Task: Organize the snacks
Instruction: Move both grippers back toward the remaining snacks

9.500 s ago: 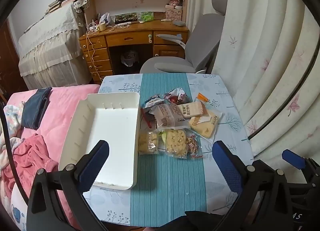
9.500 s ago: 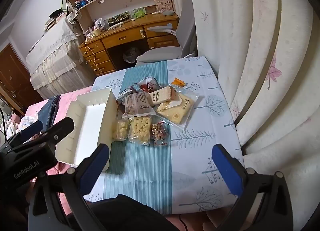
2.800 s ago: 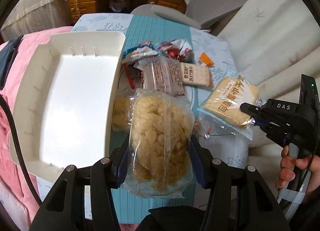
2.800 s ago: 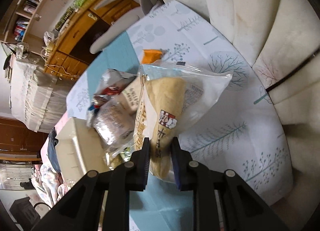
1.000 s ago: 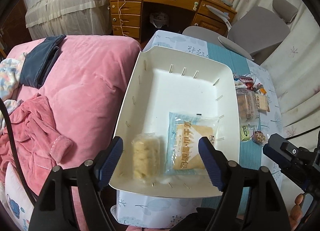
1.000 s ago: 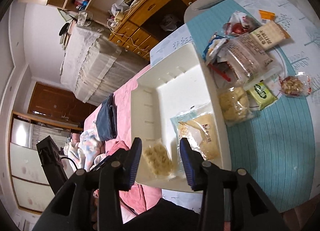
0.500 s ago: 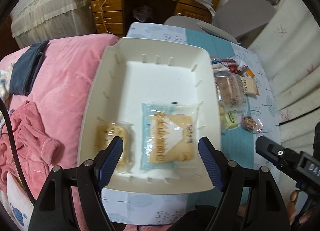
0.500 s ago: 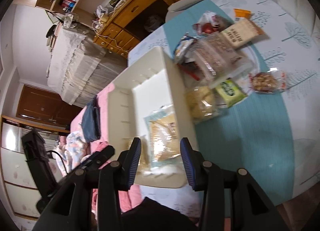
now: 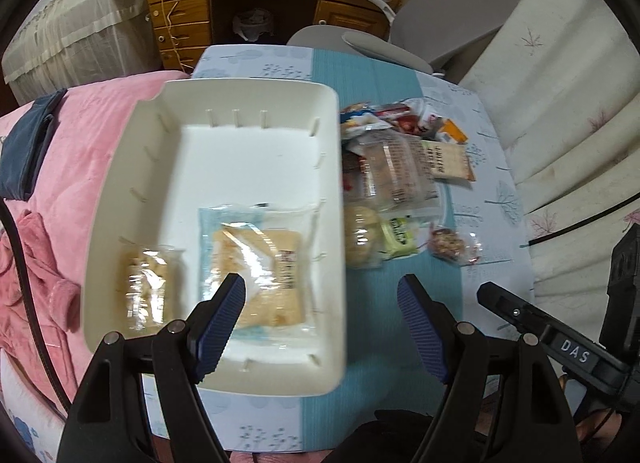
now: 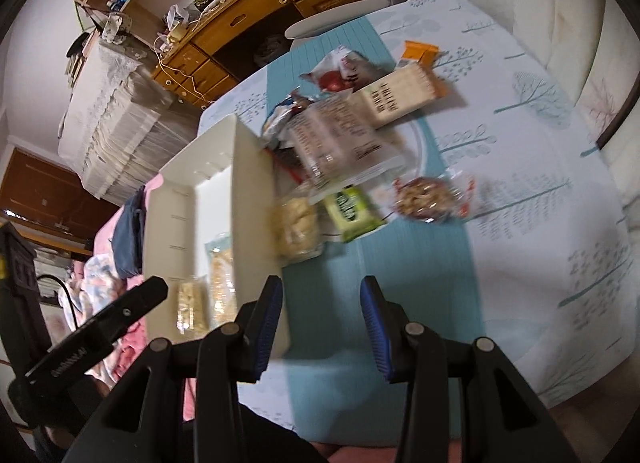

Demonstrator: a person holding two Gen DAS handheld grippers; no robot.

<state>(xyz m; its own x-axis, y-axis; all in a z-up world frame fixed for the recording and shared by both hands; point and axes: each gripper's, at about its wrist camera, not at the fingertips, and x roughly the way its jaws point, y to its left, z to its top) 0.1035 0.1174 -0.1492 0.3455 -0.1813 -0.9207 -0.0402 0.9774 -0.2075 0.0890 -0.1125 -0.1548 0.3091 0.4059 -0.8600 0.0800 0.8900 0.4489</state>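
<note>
**Snacks split between the white tray and the table, both claws empty**

Snacks lie in two groups. In the white tray (image 9: 224,151), ahead and to the left of the left gripper (image 9: 320,319), sit two packets side by side: a clear bag of pale crackers (image 9: 146,287) at the tray's near left corner, and a larger blue-edged bread packet (image 9: 260,271) just ahead of the left gripper's left finger. The left gripper hangs above the tray's near right edge with its jaws spread wide and nothing between them.

Ahead and to the right of that gripper, the loose pile rests on the teal-striped tablecloth (image 9: 360,75), just beside the tray's right wall. Ahead of the right gripper (image 10: 321,315) the pile reads clearly: a small pale cookie bag (image 10: 296,229) touching the tray wall, a green packet (image 10: 350,213) beside it, a clear nut bag (image 10: 430,195) further right, a large clear wrapped cake (image 10: 340,143) beyond them, and a tan printed bar (image 10: 398,97), a red-and-white packet (image 10: 340,77) and an orange wrapper (image 10: 420,53) farthest away. The right gripper's jaws stand moderately apart, holding nothing, above bare tablecloth at the near table edge.
</note>
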